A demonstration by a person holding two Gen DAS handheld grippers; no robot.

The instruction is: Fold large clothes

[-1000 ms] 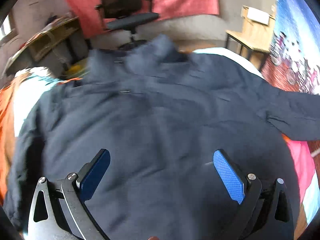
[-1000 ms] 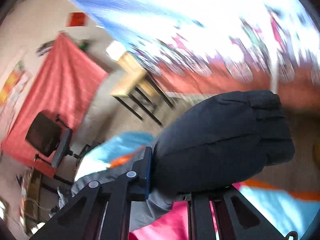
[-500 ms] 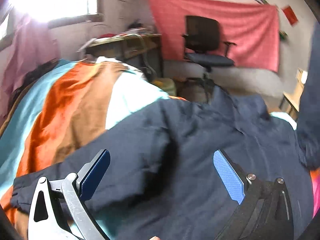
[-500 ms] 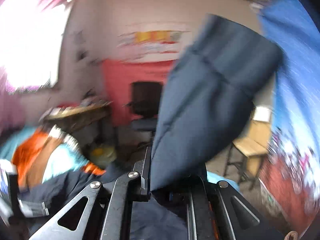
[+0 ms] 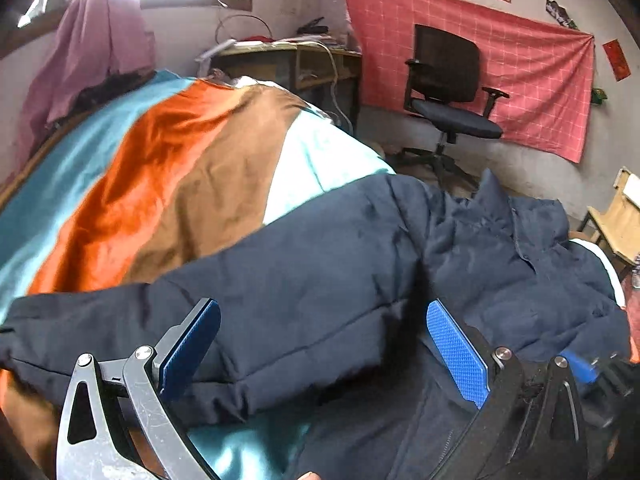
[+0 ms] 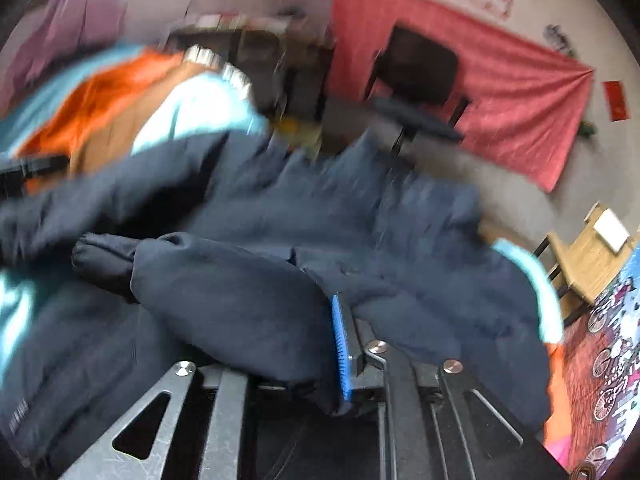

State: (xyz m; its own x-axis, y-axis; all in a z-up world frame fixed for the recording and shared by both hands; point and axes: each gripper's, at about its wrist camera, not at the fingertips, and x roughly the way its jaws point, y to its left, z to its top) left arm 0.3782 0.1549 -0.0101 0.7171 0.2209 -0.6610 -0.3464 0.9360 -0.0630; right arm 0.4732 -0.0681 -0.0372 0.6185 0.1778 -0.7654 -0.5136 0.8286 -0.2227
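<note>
A dark navy padded jacket (image 5: 320, 280) lies spread on a striped bedspread (image 5: 160, 160). In the left wrist view its left sleeve (image 5: 120, 320) stretches out to the left. My left gripper (image 5: 324, 344) is open and empty, hovering just above that sleeve near the shoulder. In the right wrist view my right gripper (image 6: 304, 356) is shut on the jacket's other sleeve (image 6: 224, 300), which drapes leftward over the jacket body (image 6: 400, 240). That view is motion-blurred.
The bedspread has teal, orange, brown and white stripes. Beyond the bed stand a black office chair (image 5: 448, 92), a cluttered wooden desk (image 5: 288, 60) and a red cloth (image 5: 520, 60) on the wall. A wooden table (image 6: 588, 256) stands at right.
My right gripper has swung the held sleeve from high in the air down and across over the jacket body. My left gripper has turned left toward the other sleeve.
</note>
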